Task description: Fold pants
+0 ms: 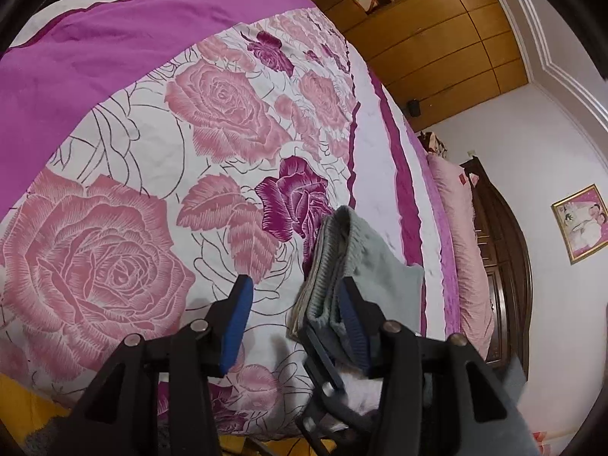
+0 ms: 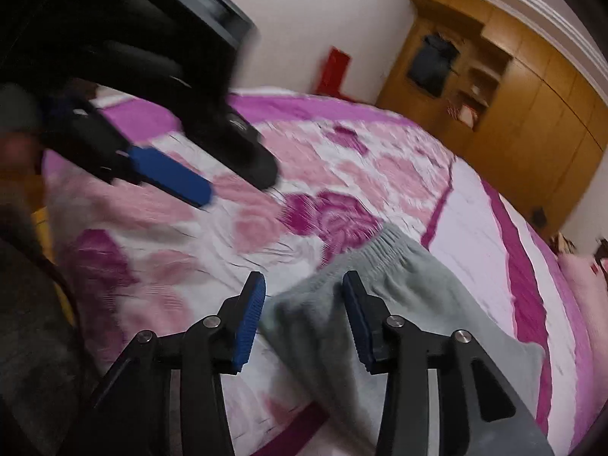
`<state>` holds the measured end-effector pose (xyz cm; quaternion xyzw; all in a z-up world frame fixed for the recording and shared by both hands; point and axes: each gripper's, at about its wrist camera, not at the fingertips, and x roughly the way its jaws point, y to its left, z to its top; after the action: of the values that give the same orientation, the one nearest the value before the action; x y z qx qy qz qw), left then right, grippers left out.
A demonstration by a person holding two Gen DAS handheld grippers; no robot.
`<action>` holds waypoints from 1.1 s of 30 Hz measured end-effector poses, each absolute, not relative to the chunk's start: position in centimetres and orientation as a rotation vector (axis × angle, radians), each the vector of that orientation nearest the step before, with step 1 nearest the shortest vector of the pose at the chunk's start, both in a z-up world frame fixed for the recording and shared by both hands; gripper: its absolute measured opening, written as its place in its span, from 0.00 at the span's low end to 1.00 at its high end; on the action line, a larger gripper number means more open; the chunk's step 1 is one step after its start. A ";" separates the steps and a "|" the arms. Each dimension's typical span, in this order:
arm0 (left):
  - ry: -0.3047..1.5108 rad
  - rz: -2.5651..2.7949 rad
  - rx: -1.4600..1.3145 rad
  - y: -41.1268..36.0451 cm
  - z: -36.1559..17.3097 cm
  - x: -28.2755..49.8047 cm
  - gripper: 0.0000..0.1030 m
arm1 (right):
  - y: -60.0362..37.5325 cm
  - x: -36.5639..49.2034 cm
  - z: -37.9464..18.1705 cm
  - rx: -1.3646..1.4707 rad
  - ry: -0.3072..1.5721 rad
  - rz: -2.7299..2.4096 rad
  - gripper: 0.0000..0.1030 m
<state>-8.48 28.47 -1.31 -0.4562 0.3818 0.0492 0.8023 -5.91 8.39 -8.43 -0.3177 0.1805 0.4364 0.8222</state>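
Both claws hang spread over the grey pants on the bed

Right claw [image 2: 300, 304] straddles the pants [image 2: 380, 296] near the waistband, blue pads not pinching, probably lining up a fold. Left claw [image 1: 292, 311] is beside the pants too, gripping nothing. Pants lie on the bed [image 1: 152, 152] near its edge. No containers around.

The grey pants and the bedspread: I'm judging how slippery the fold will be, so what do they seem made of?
The grey pants look like a soft knit, perhaps fleece or cotton jersey: matte, slightly fuzzy, with a ribbed gathered waistband. The bedspread looks like a thin, smooth woven sheet, probably cotton or a blend: printed roses, fine wrinkles, little sheen. Neither looks slick, though a picture cannot confirm the fibre.
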 end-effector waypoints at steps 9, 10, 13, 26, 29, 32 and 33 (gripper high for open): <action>0.816 0.109 -0.985 28.5 -1.4 -8.7 0.47 | 4.9 -4.2 -6.3 -0.550 0.368 0.905 0.40; 0.819 0.108 -0.980 28.4 -1.3 -8.6 0.47 | 4.8 -2.8 -6.3 -0.502 0.420 0.901 0.40; 0.828 0.104 -0.970 28.0 -1.3 -8.2 0.47 | 5.4 -1.1 -7.0 -0.482 0.515 0.957 0.40; 0.832 0.099 -0.970 27.9 -1.5 -8.3 0.47 | 7.9 -5.2 -10.8 -0.722 0.351 0.900 0.38; 0.829 0.099 -0.975 28.0 -1.5 -8.4 0.47 | 7.2 -4.1 -10.3 -0.650 0.377 0.908 0.38; 0.828 0.092 -0.973 27.9 -1.4 -8.3 0.47 | 7.1 -4.8 -11.0 -0.706 0.344 0.915 0.38; 0.829 0.091 -0.972 27.9 -1.4 -8.3 0.47 | 7.0 -5.2 -11.0 -0.716 0.331 0.923 0.38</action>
<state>-8.30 27.86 -1.40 -0.4533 0.3867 0.0422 0.8020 -5.17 6.97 -11.04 -0.3363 0.1556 0.4338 0.8213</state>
